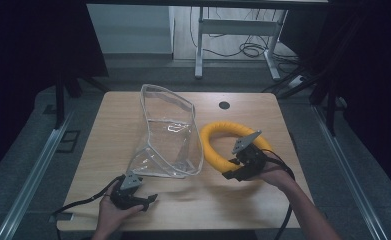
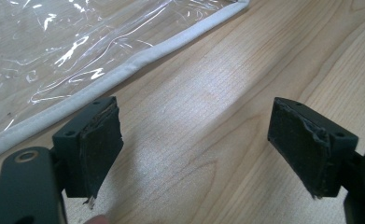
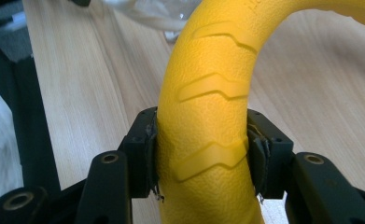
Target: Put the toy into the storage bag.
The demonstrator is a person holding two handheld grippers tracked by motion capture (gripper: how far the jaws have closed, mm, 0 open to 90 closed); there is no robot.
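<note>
A yellow rubber ring point(image 1: 218, 145) with raised chevron marks lies on the right half of the wooden table point(image 1: 193, 200). My right gripper point(image 1: 237, 174) is shut on the ring's near side; in the right gripper view both pads squeeze the yellow ring point(image 3: 208, 121). A clear plastic bag point(image 1: 170, 135) with white piping stands open at the table's middle. My left gripper point(image 1: 145, 202) rests low near the front left, open, over bare wood just in front of the bag's piped edge point(image 2: 105, 77). Nothing sits between its pads point(image 2: 96, 144).
A small dark hole point(image 1: 224, 105) marks the table's far edge. Cables trail from both grippers off the front edge. Beyond the table stand a white desk frame point(image 1: 233, 30) and loose floor cables. Metal rails run along both sides of the floor.
</note>
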